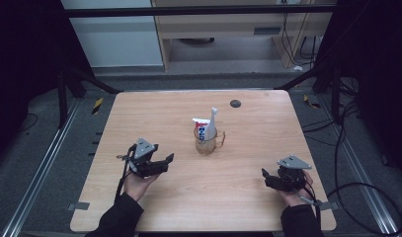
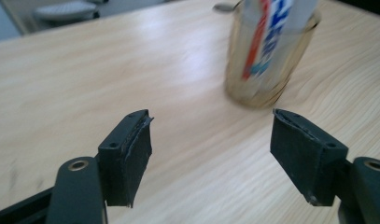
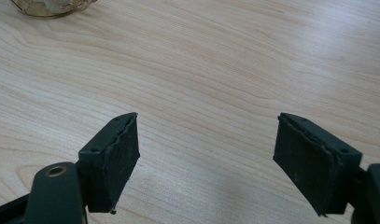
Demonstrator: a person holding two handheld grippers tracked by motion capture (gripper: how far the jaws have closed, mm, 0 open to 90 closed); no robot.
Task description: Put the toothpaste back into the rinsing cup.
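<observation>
**Both grippers empty; mug with tube and brush stands mid-table**

A glass mug [image 1: 207, 139] stands upright near the middle of the wooden table [image 1: 164, 111], handle toward the right in the high view. Inside it stand a white toothpaste tube [image 1: 202, 129] with red and blue print and a white, slim item, apparently a toothbrush [image 1: 213, 122], leaning slightly; its head is too small to confirm.

The left gripper [image 1: 165, 161] is held low over the table, left of and nearer the person than the mug, jaws pointed toward it. Its jaws are spread with nothing between them. In the left gripper view [image 2: 211, 135] the mug [image 2: 269, 60] lies ahead and to the right, clear of both pads, somewhat blurred.

The right gripper [image 1: 265, 177] is at the table's near right, well apart from the mug, jaws spread wide over bare wood, holding nothing. In the right gripper view [image 3: 206, 140] the mug's base [image 3: 50, 7] sits at the top left corner.

A small dark round disc [image 1: 235, 103] lies near the far edge.
</observation>
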